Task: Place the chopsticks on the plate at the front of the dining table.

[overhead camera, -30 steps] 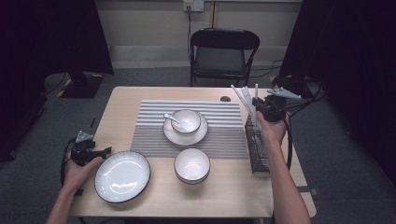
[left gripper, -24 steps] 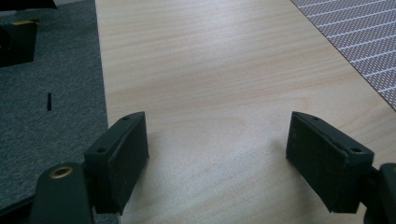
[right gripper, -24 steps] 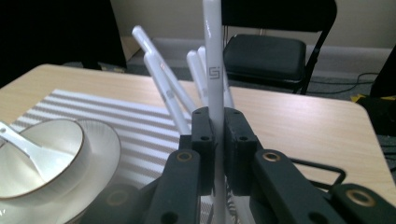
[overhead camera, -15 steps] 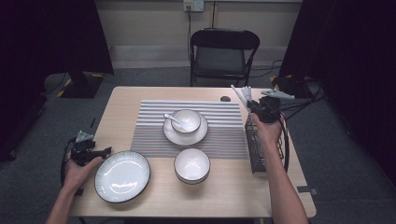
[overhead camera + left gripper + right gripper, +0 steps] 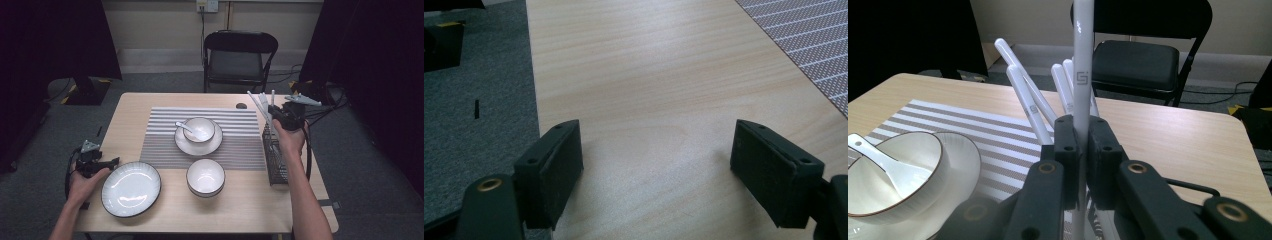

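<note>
We see little change since a second ago: our right gripper (image 5: 1082, 150) stays clenched on one white chopstick (image 5: 1082, 75) above the wire basket (image 5: 276, 159) at right of the high view, ready to lift. Left gripper (image 5: 656, 165) rests released, lower left.

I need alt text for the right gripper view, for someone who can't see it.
The right gripper has its two black jaws shut on an upright white chopstick. More white chopsticks lean behind it; a white bowl holding a white spoon sits lower left on the striped grey placemat.
</note>
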A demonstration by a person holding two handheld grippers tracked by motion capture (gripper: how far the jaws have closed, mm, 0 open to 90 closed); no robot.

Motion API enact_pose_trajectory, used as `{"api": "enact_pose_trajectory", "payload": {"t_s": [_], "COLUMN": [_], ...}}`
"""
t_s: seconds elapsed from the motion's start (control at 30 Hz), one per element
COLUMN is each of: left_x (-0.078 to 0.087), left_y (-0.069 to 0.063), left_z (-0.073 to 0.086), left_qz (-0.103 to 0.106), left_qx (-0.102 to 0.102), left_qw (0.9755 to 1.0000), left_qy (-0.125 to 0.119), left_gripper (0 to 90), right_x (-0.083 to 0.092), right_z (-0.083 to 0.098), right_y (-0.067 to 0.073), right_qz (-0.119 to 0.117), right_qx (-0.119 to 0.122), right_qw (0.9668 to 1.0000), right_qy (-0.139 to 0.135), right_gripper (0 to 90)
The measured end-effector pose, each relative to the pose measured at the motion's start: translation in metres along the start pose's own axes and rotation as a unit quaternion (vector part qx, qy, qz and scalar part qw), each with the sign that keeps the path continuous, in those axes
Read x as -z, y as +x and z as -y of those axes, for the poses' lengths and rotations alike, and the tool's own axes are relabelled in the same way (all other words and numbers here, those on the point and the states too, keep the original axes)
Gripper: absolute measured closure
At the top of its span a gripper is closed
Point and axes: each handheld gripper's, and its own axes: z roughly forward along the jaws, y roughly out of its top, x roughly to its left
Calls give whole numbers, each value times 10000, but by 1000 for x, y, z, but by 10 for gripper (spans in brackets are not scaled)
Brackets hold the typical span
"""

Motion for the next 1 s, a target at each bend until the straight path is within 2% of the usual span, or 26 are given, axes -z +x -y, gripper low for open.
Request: {"api": "enact_pose_trajectory", "payload": {"t_s": [0.13,0.4,0.53,1.0], "left_x": [0,0,0,0], "left_y": [0,0,0,0], "left_z": [0,0,0,0], "left_qz": [2,2,-1,4], "left_qx": [-13,-1,0,-12], "left_qw": [10000,10000,10000,10000], "left_qy": [5,3,-1,6], "left_gripper": [205,206,206,205], "right_x": [1,2,3,6], "right_z": [-6,-8,-11,-16], "right_y": [2,2,2,3], "right_qz": [29,15,-33,-64], "right_qx": [64,40,20,54], "right_qw": [10000,10000,9998,9996], "right_qy": [12,-47,-173,-262], "right_gripper": [851,851,851,851]}}
